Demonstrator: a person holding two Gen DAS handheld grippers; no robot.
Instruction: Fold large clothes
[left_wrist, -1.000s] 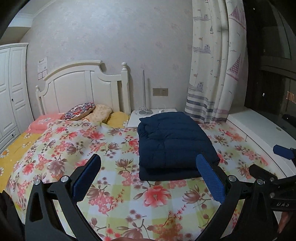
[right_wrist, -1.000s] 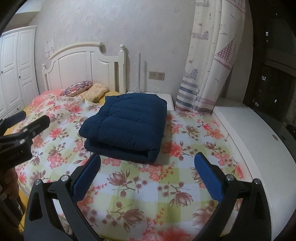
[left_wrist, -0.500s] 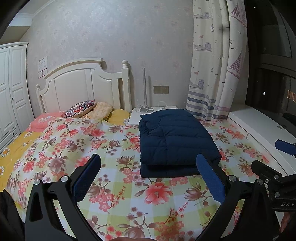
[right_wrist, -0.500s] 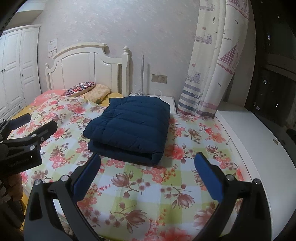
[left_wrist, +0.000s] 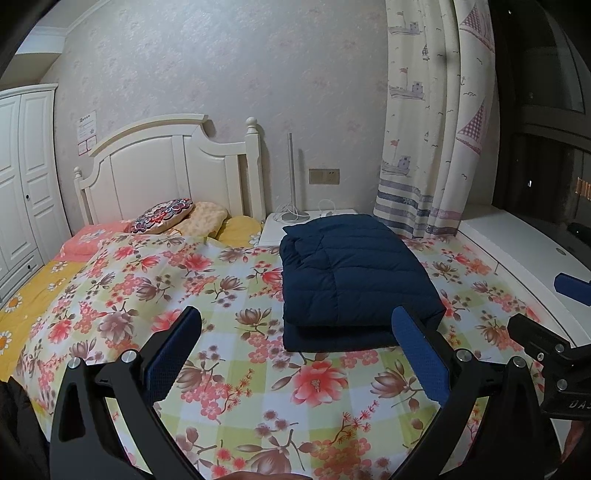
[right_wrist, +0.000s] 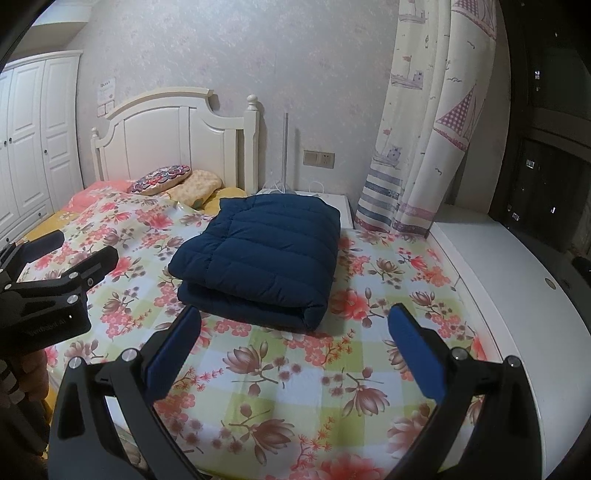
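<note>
The folded navy jacket (right_wrist: 258, 258) lies on the bed (right_wrist: 295, 387) ahead of both grippers, long axis running away from them. The right gripper (right_wrist: 293, 347) faces it squarely; the left gripper (left_wrist: 295, 349) has it ahead-right. Both gape wide, empty.

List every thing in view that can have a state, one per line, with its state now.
Navy puffer jacket: folded into a compact stack, lying on the bed, untouched.
Left gripper: open, empty, short of the jacket.
Right gripper: open, empty, short of the jacket.
Floral quilt: spread flat over the bed.
Sailboat curtain: drawn aside, hanging bunched.
Wardrobe doors: closed.
</note>
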